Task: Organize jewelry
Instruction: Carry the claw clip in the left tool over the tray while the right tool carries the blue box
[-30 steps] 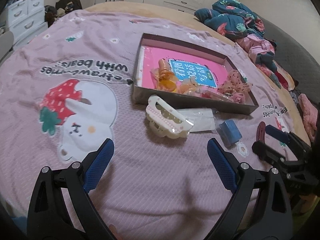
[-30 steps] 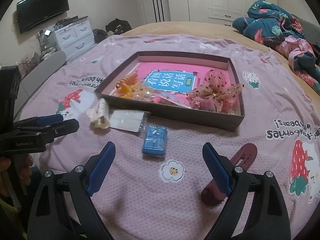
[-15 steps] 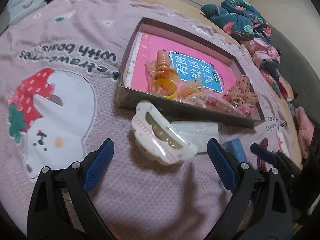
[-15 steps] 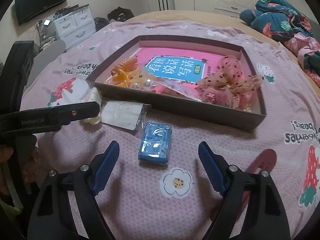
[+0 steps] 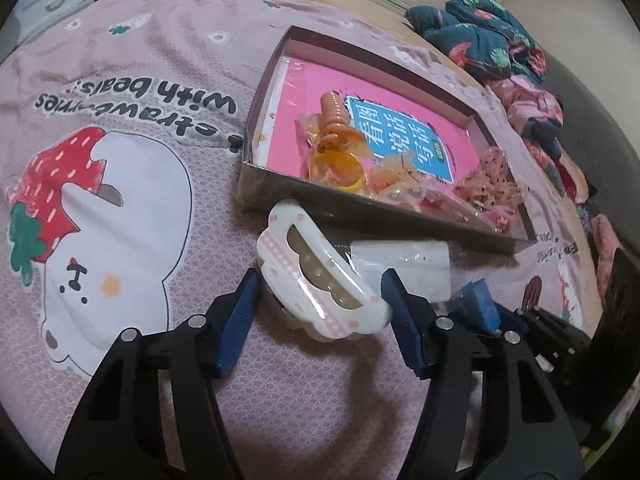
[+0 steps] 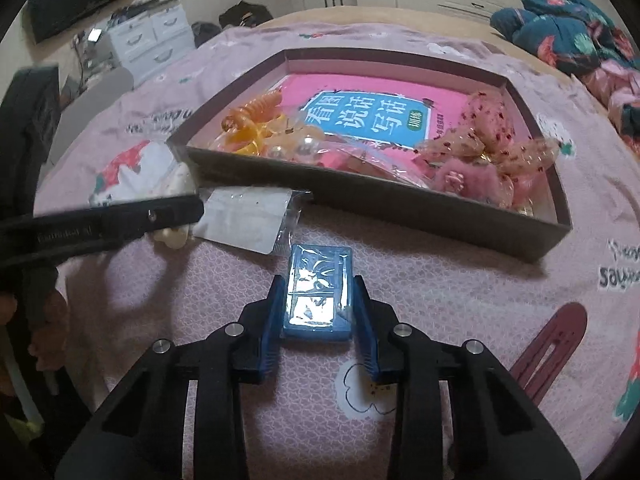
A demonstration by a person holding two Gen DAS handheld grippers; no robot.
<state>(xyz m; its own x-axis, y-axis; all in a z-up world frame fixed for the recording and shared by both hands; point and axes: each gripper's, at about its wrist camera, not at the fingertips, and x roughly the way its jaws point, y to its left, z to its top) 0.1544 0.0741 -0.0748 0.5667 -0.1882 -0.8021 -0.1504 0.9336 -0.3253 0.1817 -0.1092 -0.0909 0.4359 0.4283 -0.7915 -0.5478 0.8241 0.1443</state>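
Note:
A white hair claw clip (image 5: pixel 320 276) with pink trim lies on the pink bedspread, just in front of the brown box (image 5: pixel 360 216). My left gripper (image 5: pixel 322 304) has closed in around the clip, its blue pads on either side of it. In the right wrist view a small blue packet (image 6: pixel 318 294) sits between the pads of my right gripper (image 6: pixel 318 316), which is shut on it. The box (image 6: pixel 400 200) holds a pink booklet, an orange spiral clip (image 6: pixel 252 114), pearl pieces and a pink dotted bow (image 6: pixel 492 148).
A clear plastic bag with a white card (image 6: pixel 248 220) lies between the clip and the blue packet. A dark red hair clip (image 6: pixel 548 348) lies on the bedspread at right. Bundled clothes (image 6: pixel 576 40) sit at the far right; drawers (image 6: pixel 148 40) stand at the left.
Both grippers moved forward and down and closed: the left around the white claw clip, the right onto the blue packet. Half a second ago both were wide open.

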